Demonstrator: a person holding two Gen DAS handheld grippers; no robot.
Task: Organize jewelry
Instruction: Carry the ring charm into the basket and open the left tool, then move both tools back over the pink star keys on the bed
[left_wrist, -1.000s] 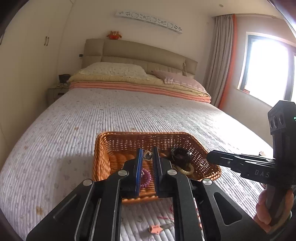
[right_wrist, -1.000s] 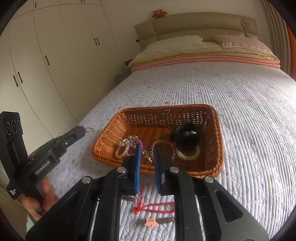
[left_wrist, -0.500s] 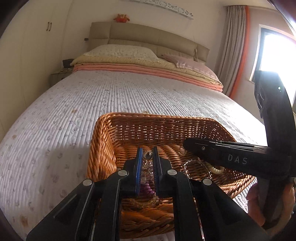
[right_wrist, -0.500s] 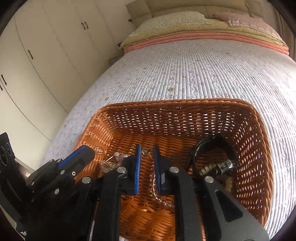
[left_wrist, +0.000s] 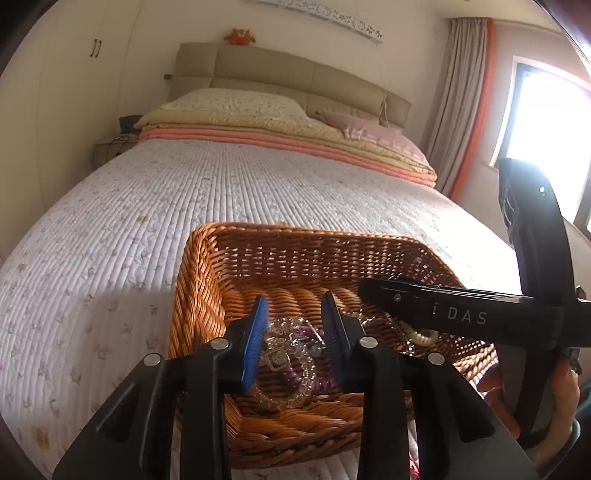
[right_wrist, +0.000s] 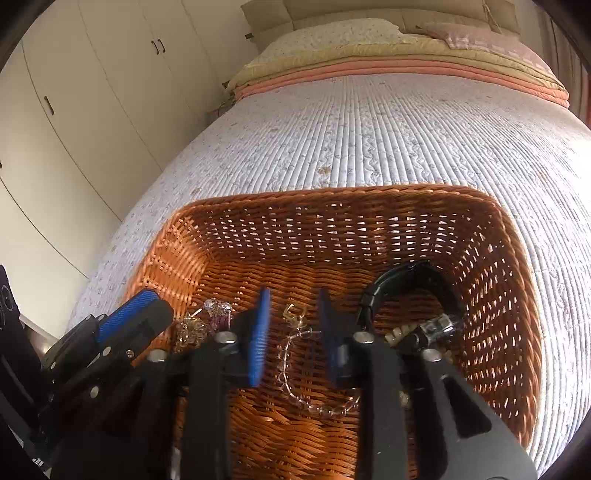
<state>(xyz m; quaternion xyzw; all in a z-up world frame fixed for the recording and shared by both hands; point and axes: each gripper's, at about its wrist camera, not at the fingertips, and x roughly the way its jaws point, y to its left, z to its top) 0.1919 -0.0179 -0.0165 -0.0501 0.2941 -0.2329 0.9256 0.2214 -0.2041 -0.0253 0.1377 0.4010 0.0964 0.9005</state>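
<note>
Bedroom scene: a quilted bed carries a wicker basket near its foot. Left gripper, jaws opening, hangs over the basket's left part; a clear bead bracelet and a purple coil bracelet lie below and between its pads, released. Right gripper, jaws opening, stands over a pale bead chain lying loose on the basket floor. A black bangle rests at the basket's right.
</note>
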